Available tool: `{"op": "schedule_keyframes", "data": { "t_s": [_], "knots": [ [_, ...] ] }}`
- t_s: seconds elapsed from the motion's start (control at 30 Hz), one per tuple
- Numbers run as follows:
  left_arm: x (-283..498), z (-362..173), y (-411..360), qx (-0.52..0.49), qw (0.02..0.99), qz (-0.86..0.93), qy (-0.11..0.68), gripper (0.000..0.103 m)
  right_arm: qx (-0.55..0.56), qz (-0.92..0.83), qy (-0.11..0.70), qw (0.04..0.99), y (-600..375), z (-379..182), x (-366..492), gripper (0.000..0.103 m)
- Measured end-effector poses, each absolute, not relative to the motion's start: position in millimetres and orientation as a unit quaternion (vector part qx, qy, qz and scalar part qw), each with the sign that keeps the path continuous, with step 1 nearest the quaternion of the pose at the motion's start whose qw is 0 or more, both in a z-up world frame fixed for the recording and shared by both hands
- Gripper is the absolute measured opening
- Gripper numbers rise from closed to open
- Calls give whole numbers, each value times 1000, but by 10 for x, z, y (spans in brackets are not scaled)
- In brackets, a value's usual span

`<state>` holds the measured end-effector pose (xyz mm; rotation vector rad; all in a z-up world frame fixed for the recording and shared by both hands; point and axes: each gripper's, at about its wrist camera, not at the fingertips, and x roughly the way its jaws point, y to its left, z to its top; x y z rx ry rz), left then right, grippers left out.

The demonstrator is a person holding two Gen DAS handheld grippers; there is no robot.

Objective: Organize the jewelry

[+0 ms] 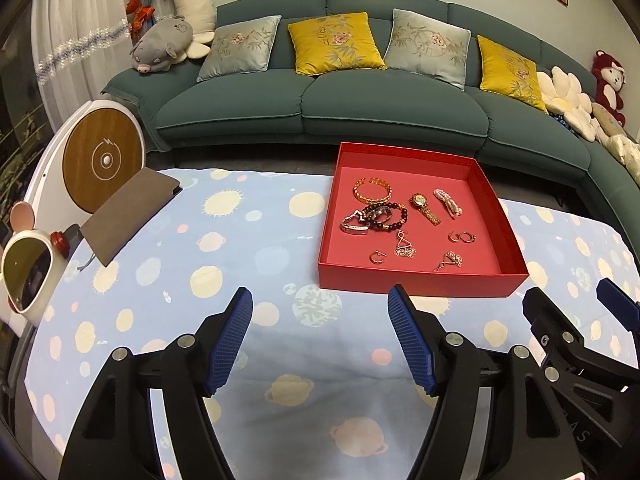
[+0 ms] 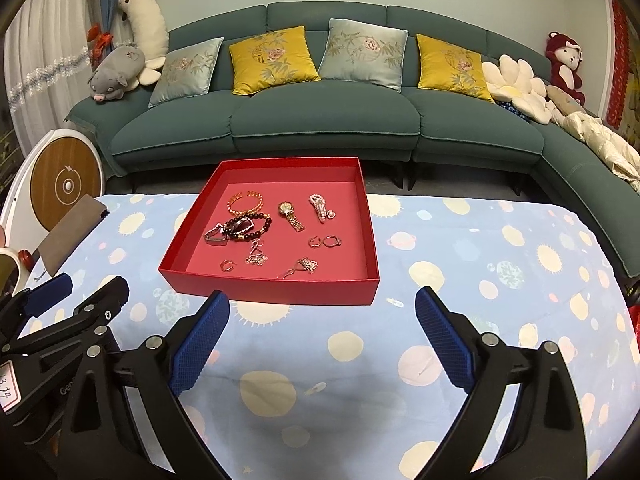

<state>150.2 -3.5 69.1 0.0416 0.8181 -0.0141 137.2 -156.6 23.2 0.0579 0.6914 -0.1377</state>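
A red tray [image 2: 276,292] stands on the table, on a light blue cloth [image 2: 480,280] printed with planets and suns, and all the jewelry lies inside it. Near the far wall of the tray is a gold bangle [image 2: 245,201]; beside it, to the right, a gold watch [image 2: 291,214] and a pink bead bracelet [image 2: 320,208]. A dark bead bracelet [image 2: 256,228] lies over a silver band [image 2: 215,236] — the two are touching. Closer to the front wall there are small hoop earrings [image 2: 325,241], one more hoop [image 2: 227,265] and two thin chains with pendants [image 2: 256,258]. The left gripper [image 1: 320,340] is above the cloth, just before the tray's front left corner, with its jaws apart and nothing between them. The right gripper [image 2: 322,346] is before the tray's front wall — its jaws stand very wide and hold nothing. Behind the table stands a green sofa [image 2: 320,128] with yellow and grey cushions.
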Motion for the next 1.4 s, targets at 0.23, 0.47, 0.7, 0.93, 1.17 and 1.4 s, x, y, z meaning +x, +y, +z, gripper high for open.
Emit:
{"op": "schedule_keyframes", "data": {
  "t_s": [0.23, 0.47, 0.7, 0.93, 1.17, 1.4],
  "knots": [
    [1506, 693, -36, 27, 918, 2, 395, 67, 23, -71, 339, 938, -1538, 223, 1381, 92],
    [1501, 691, -30, 28, 918, 8, 395, 67, 18, -74, 338, 938, -1514, 215, 1381, 92],
    [1458, 706, -36, 30, 924, 11, 380, 67, 18, -77, 331, 940, -1500, 224, 1358, 92],
    [1451, 731, -13, 22, 929, 11, 369, 67, 19, -77, 328, 941, -1491, 237, 1340, 92],
    [1452, 716, 17, 13, 929, 5, 369, 67, 20, -75, 330, 941, -1487, 234, 1341, 92],
    [1444, 708, 2, 23, 932, 7, 361, 68, 20, -76, 331, 941, -1489, 232, 1341, 92]
  ]
}}
